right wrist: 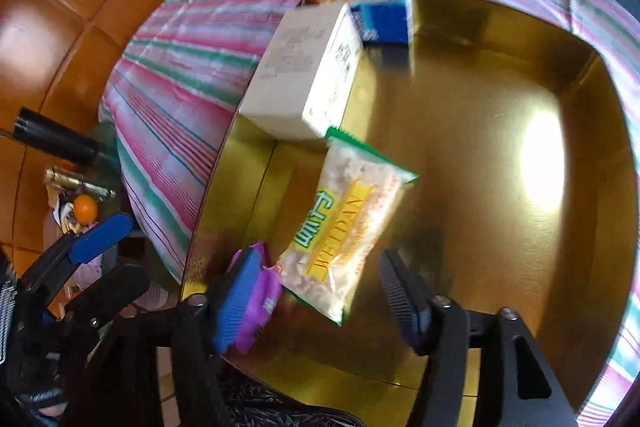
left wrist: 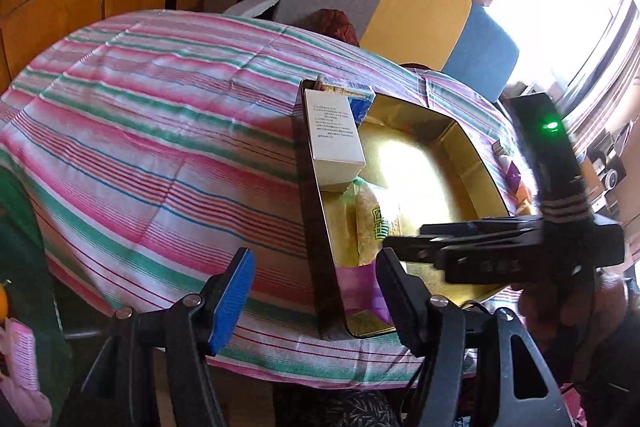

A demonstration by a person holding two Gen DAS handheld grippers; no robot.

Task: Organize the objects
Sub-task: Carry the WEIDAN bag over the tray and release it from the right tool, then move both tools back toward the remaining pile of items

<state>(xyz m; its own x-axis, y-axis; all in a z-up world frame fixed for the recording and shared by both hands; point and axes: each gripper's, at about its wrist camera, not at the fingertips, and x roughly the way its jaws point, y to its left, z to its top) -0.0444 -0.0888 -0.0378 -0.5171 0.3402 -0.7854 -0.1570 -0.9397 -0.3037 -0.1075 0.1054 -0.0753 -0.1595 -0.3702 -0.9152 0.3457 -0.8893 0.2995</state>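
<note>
Gold tin (left wrist: 472,163) sits on the striped cloth (left wrist: 160,131) in my left wrist view, a white box (left wrist: 334,135) leaning at its far corner beside a blue carton (left wrist: 360,103). My left gripper (left wrist: 316,291) hangs half open and empty over the tin's near edge.

From the right wrist, my right gripper (right wrist: 316,291) stands parted, holding nothing, above a snack packet (right wrist: 344,227) lying in the tin; a purple packet (right wrist: 260,299), somewhat blurred, seems to touch the blue pad (right wrist: 236,299).

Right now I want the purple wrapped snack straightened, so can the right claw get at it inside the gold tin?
Probably yes. The right claw hangs open over the gold tin, the purple wrapped snack beside its blue pad, nothing covering it.
</note>
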